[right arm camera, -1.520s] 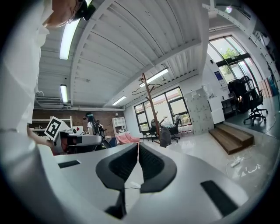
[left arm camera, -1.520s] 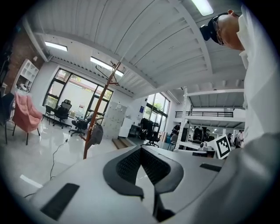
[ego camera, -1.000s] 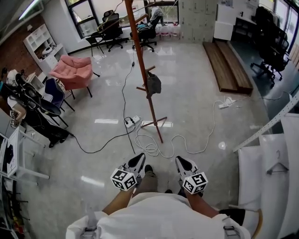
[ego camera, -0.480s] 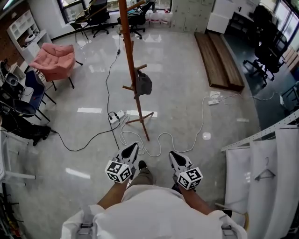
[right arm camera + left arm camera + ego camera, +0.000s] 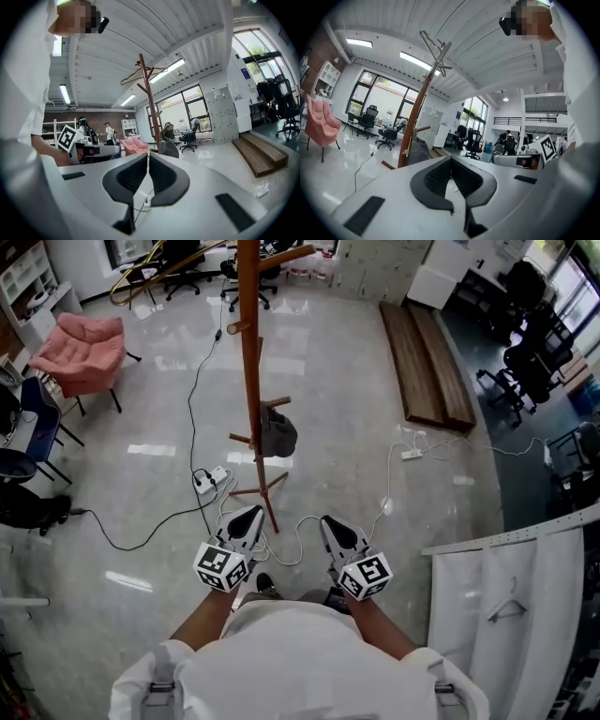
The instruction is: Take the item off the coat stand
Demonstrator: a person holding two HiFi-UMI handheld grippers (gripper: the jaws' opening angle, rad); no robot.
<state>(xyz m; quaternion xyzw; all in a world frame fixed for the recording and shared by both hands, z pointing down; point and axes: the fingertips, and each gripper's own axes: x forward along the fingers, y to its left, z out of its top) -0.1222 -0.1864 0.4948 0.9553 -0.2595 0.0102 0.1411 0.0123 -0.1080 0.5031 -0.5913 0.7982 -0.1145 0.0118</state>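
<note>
Reddish-brown wood makes up the coat stand (image 5: 248, 381), which rises from the glossy floor just ahead of me. The head view's upper edge cuts off its top. The item (image 5: 278, 435) hangs from a low peg on the stand, above the splayed feet. It is dark grey and soft, but I cannot tell whether it is a bag or a cloth.

The only container I can pick out is a white shelf unit (image 5: 25, 279) at the far left, cropped by the frame. Things sit in its compartments, too small for me to name.

My left tool (image 5: 451, 161) is closed, pads together, with nothing between them. My right tool (image 5: 148, 159) is closed too, showing only a hairline slit and nothing in it. Both are held low in front of my body, near the stand's feet and well below the item.

A white cable (image 5: 305, 526) loops on the floor around the stand's base, partly hidden behind the tools. A power strip (image 5: 208, 480) lies just left of the feet. A pink armchair (image 5: 82, 341) stands well off to the left, and a wooden platform (image 5: 427, 362) to the right. At the right edge, white fabric (image 5: 502, 615) with a hanger on it is cut off by the frame.
</note>
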